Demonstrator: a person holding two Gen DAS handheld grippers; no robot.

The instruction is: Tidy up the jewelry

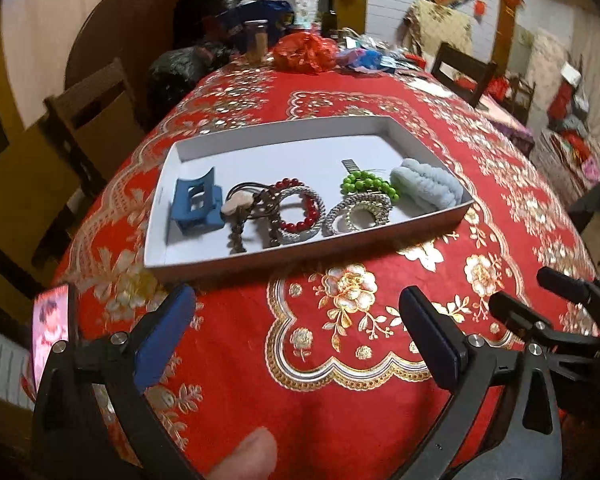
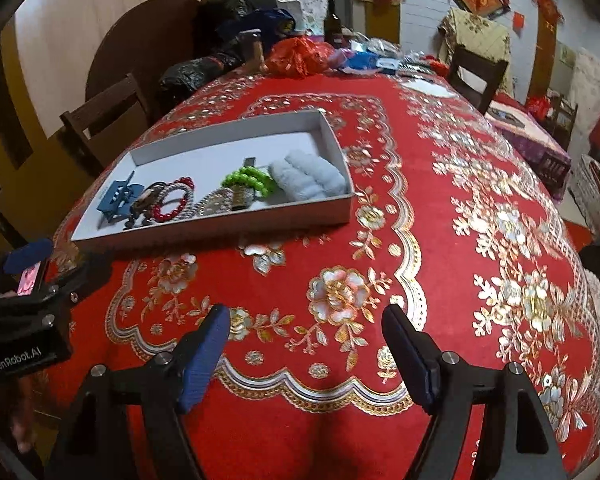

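Observation:
A white shallow box (image 1: 260, 132) (image 2: 228, 222) sits on the red tablecloth. In it lie a blue hair claw (image 1: 196, 208) (image 2: 118, 200), dark hair ties (image 1: 244, 208), a red bead bracelet (image 1: 304, 216) (image 2: 176, 200), silver rings (image 1: 360, 216), a green bead bracelet (image 1: 366, 186) (image 2: 250, 180) and a pale blue scrunchie (image 1: 428, 186) (image 2: 308, 180). My left gripper (image 1: 296, 304) is open and empty, in front of the box. My right gripper (image 2: 306, 328) is open and empty, to the right of the box and nearer; it also shows in the left wrist view (image 1: 540, 292).
The table has a red and gold cloth (image 2: 480, 200). Bags, a bottle (image 2: 332, 20) and clutter stand at the far end. Wooden chairs (image 1: 84, 120) (image 2: 476, 76) stand at the left and far right. A phone (image 1: 52, 328) is mounted on the left gripper.

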